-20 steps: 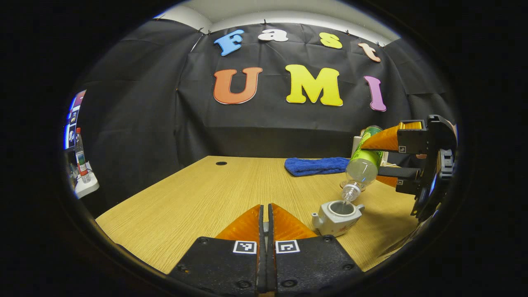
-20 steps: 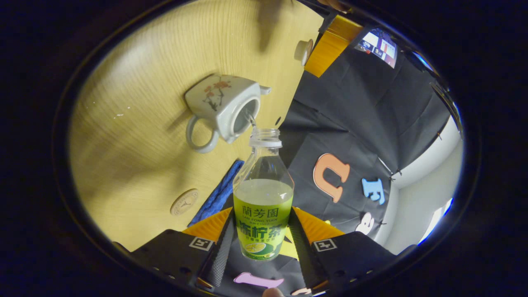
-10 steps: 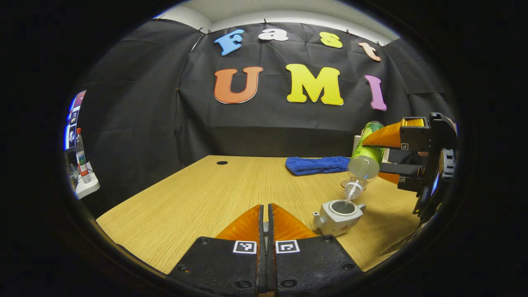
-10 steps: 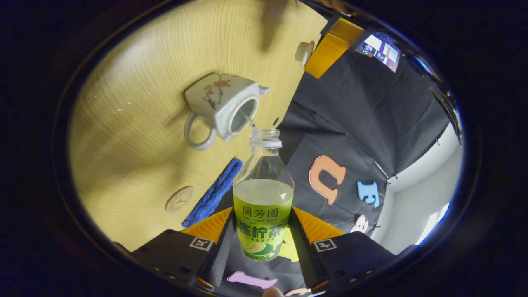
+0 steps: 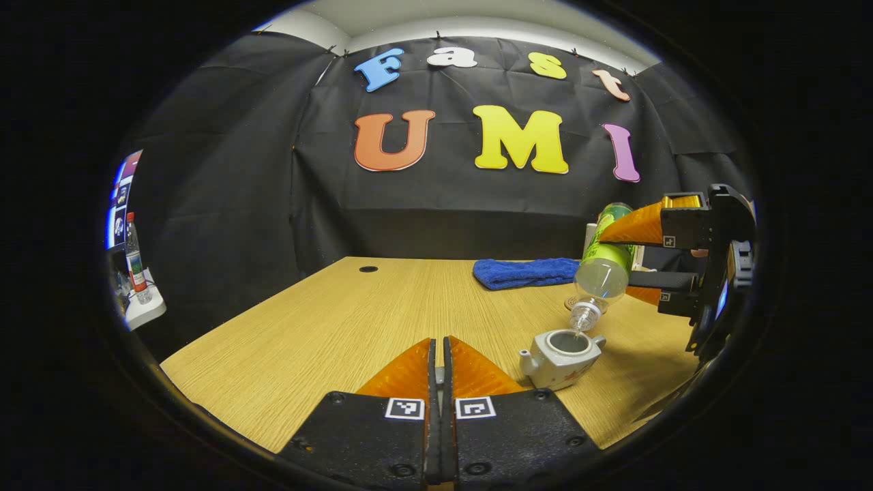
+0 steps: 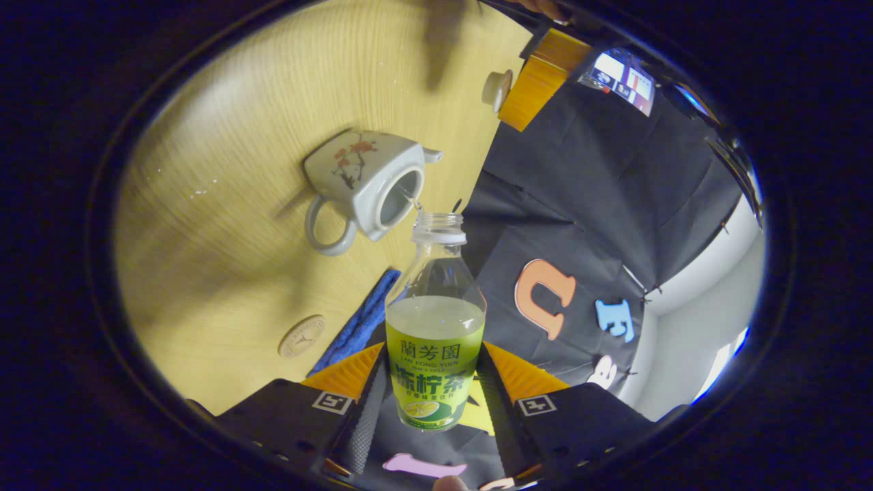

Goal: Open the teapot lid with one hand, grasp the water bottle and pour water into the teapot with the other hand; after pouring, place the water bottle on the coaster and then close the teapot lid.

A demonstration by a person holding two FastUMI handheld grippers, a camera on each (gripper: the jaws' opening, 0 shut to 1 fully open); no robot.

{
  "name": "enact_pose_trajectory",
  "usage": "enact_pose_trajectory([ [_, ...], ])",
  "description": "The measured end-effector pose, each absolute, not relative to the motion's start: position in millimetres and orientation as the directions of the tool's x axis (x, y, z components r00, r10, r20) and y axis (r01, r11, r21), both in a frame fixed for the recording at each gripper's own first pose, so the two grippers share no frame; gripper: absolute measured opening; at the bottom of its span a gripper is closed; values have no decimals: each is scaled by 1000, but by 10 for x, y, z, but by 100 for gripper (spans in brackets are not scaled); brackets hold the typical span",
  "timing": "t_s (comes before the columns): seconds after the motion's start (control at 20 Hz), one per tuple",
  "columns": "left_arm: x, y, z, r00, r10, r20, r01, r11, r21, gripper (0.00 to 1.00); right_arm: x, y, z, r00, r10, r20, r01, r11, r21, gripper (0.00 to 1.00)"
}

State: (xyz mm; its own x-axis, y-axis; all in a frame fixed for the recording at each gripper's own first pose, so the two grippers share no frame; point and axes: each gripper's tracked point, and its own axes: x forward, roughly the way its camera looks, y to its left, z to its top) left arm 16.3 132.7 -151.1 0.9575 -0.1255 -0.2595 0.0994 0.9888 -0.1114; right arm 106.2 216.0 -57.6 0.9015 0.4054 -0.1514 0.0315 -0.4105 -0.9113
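Observation:
A white teapot [image 5: 560, 354] with a flower pattern [image 6: 365, 181] stands lidless on the wooden table [image 5: 327, 327]. My right gripper [image 6: 433, 356] is shut on a green-labelled water bottle [image 6: 435, 341]. The bottle [image 5: 603, 266] is tilted mouth-down just above the teapot's opening, and a thin stream of water runs in. My left gripper [image 5: 440, 361] is shut low over the table, left of the teapot. The right gripper view shows the small round teapot lid [image 6: 496, 88] at its fingers [image 6: 535, 88]. A round coaster [image 6: 301, 335] lies beyond the teapot, near a blue towel [image 6: 358, 324].
The folded blue towel [image 5: 525, 273] lies at the back of the table. A cable hole [image 5: 368, 269] sits at the back left. Outside the booth on the left, a bottle [image 5: 134, 256] stands on a white shelf by a screen [image 5: 119, 198].
The bottle stays tilted over the teapot with water still trickling in. The right gripper has only drifted slightly. My left gripper has held its place.

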Motion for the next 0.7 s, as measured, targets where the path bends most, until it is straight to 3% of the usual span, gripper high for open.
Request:
enact_pose_trajectory([
  [0.25, 173, 1290, -1497, 957, -131, -258, 103, 987, -120, 3, 1062, 2080, -683, 882, 406, -238, -171, -195, -966, 73],
  [0.45, 163, 1239, -1476, 954, -132, -270, 99, 986, -133, 3, 1049, 2137, -669, 849, 448, -279, -357, 98, -929, 72],
  [0.7, 131, 995, -1173, 959, -171, -227, 143, 981, -131, 3, 1166, 2084, -371, 831, 500, -244, -505, 494, -708, 74],
])
